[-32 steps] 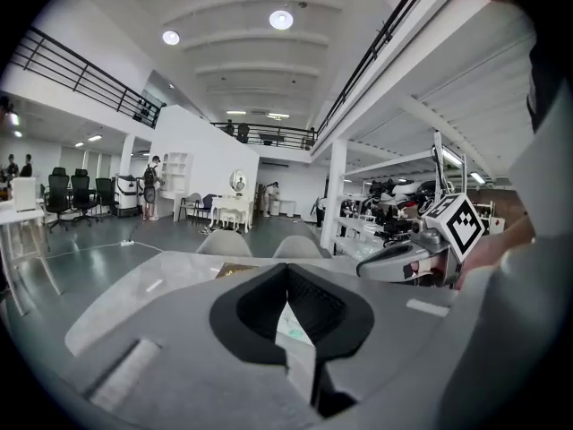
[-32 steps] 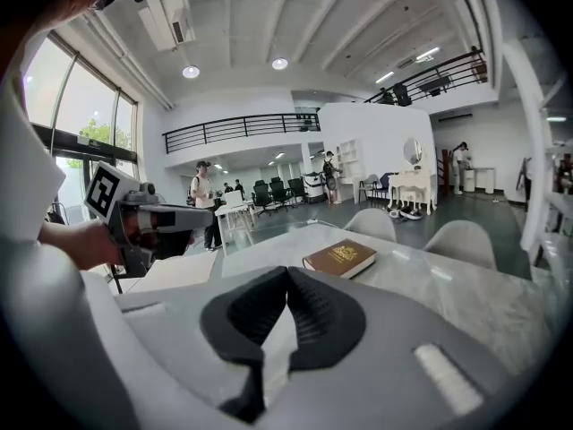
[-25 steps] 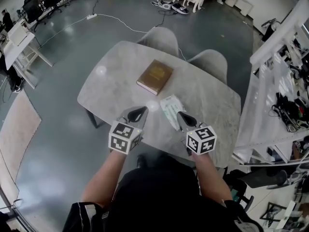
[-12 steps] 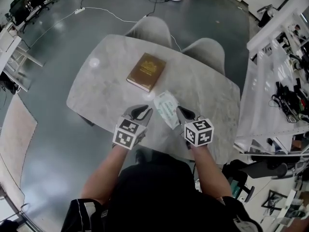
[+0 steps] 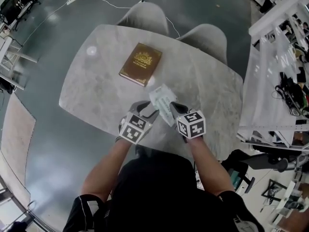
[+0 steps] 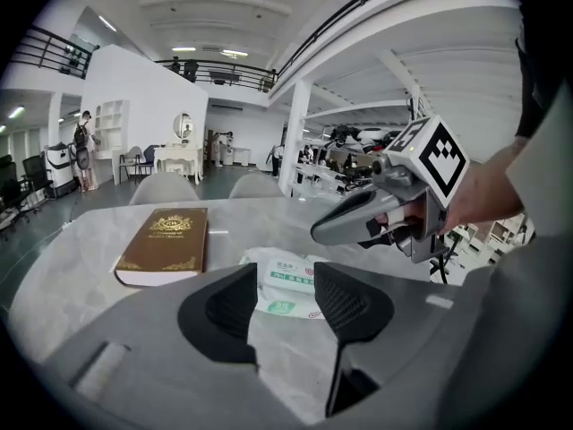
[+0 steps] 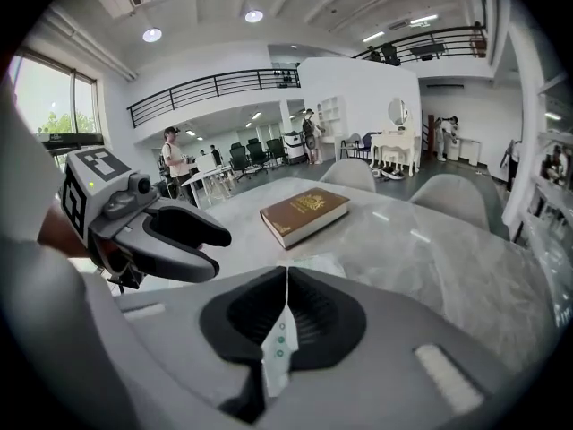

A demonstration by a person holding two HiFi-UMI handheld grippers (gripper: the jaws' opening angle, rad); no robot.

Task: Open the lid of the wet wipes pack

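Note:
The wet wipes pack [image 5: 161, 98], white with green print, lies flat on the marble table [image 5: 207, 81] in front of me, its lid down. My left gripper [image 5: 147, 110] sits at the pack's near left corner. Its jaws have just been opening and stand apart, and the pack [image 6: 288, 280] shows through the gap, untouched. My right gripper [image 5: 174, 108] hovers at the pack's near right edge with its jaws shut and nothing held. The right gripper view shows the pack [image 7: 315, 263] just past the closed tips [image 7: 286, 271].
A brown book [image 5: 141, 64] with gold print lies beyond the pack, toward the table's far left. Two grey chairs [image 5: 145, 16] stand at the far side. A white shelf rack [image 5: 285, 81] with cables is on the right. The table's near edge is under my wrists.
Both grippers have come forward and down to the wipes pack. The left gripper's jaws went from shut to apart. The right gripper's jaws stay shut.

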